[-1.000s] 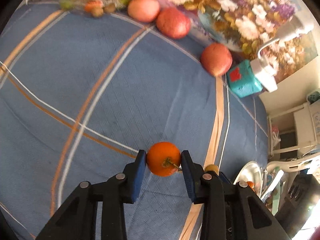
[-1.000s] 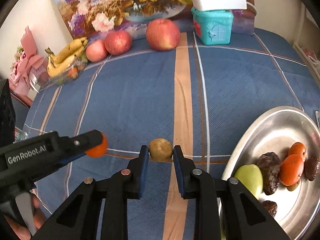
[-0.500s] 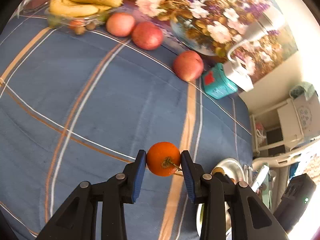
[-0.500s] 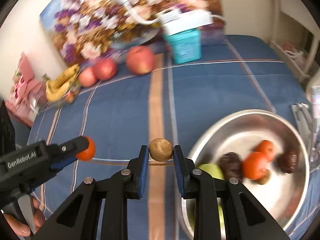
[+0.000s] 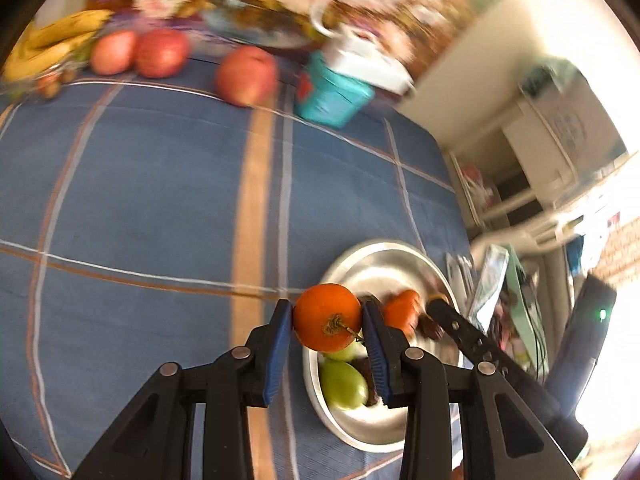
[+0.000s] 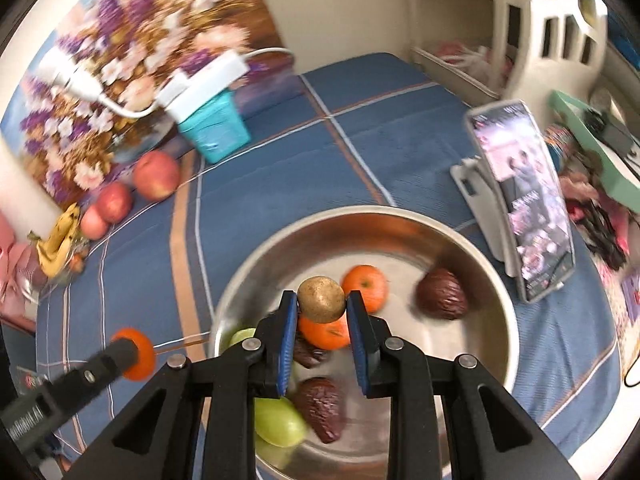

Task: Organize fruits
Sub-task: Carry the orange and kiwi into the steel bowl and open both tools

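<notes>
My left gripper (image 5: 326, 318) is shut on an orange tangerine (image 5: 327, 316), held above the near left rim of a steel bowl (image 5: 384, 252). My right gripper (image 6: 322, 306) is shut on a small brown round fruit (image 6: 321, 299), hanging over the middle of the same bowl (image 6: 496, 292). In the bowl lie two orange fruits (image 6: 366, 282), dark brown wrinkled fruits (image 6: 442, 296) and green fruits (image 6: 278, 420). The right view shows the left gripper's tangerine (image 6: 136, 354) at the lower left, outside the bowl's rim.
Three red apples (image 5: 246, 74) and bananas (image 5: 48, 46) lie at the far edge of the blue checked cloth (image 5: 160, 184), by a teal box (image 5: 330, 96) and a flower picture. A phone on a stand (image 6: 520, 200) stands right of the bowl.
Both grippers have swung right toward the steel bowl with their fruits. The right gripper now hangs over the bowl's inside; the left one has reached its rim.
</notes>
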`<state>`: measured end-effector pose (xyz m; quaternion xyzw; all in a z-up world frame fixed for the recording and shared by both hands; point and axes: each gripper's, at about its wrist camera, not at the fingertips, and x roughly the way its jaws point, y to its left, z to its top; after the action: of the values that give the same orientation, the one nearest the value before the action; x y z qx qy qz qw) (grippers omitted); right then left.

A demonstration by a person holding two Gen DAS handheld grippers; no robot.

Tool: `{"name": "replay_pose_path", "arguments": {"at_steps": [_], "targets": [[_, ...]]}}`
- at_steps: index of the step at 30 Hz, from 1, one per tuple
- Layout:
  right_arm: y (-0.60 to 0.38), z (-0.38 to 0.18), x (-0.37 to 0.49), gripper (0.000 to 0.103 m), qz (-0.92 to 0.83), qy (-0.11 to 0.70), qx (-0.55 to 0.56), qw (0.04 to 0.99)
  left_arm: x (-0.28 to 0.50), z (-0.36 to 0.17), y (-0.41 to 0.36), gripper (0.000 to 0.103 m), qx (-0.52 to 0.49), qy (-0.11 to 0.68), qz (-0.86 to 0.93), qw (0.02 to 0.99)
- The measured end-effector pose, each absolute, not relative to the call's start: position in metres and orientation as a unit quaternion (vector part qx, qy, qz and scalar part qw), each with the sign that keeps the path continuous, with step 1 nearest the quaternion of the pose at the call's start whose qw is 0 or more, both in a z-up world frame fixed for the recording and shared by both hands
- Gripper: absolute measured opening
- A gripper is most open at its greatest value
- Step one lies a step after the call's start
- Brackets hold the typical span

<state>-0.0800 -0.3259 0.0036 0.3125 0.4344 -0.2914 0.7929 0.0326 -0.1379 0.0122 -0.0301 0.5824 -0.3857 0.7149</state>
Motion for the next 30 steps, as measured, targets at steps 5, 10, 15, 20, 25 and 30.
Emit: {"name": "replay_pose_path", "arguments": {"at_steps": [5,10,15,20,25,30], "targets": [[-0.329,0.007,-0.089,0.026,-0.295,0.435,0.310,0.792,0.006,0.006,-0.165,0.038,0.001,0.587,-0.414,0.696],[-0.328,0.006,-0.089,0.027,-0.289,0.441,0.304,0.794,-0.008,0.001,-0.179,0.038,0.028,0.584,-0.422,0.693],[-0.330,0.003,-0.091,0.027,-0.292,0.447,0.304,0.789,-0.010,-0.004,-0.182,0.038,0.037,0.584,-0.420,0.694],[-0.332,-0.001,-0.092,0.027,-0.299,0.457,0.302,0.781,-0.011,-0.010,-0.186,0.040,0.039,0.587,-0.417,0.692],[-0.334,-0.009,-0.097,0.030,-0.305,0.469,0.305,0.771,-0.009,-0.019,-0.185,0.047,0.029,0.604,-0.411,0.682],[-0.330,-0.010,-0.101,0.034,-0.304,0.471,0.302,0.771,-0.007,-0.019,-0.179,0.047,0.015,0.607,-0.415,0.678]]}}
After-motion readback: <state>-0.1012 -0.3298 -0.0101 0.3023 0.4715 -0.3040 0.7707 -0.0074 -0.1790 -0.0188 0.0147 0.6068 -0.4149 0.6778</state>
